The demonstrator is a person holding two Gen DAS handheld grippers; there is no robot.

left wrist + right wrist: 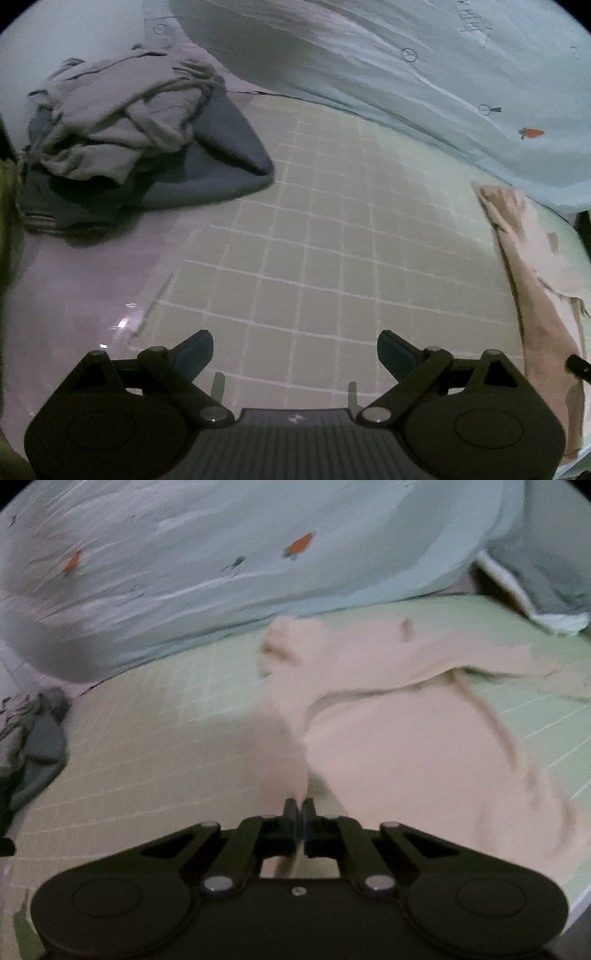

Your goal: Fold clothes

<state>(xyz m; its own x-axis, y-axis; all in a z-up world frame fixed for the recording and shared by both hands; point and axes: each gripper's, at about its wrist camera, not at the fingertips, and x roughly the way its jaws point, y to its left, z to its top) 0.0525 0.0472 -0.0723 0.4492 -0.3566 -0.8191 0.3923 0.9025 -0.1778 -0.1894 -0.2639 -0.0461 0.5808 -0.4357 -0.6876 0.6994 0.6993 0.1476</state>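
Note:
A pale pink garment (388, 738) lies spread on the green gridded mat (155, 746). My right gripper (298, 808) is shut on a fold of the pink garment and lifts it slightly. In the left wrist view the same pink garment (535, 266) shows at the right edge. My left gripper (295, 354) is open and empty above the mat (295, 240). A pile of grey and dark blue clothes (122, 140) sits at the far left of the mat.
A light blue duvet with carrot prints (424, 66) runs along the far side; it also shows in the right wrist view (221, 565). A grey pillow (535, 572) lies at the far right. The clothes pile (37, 731) is at the left.

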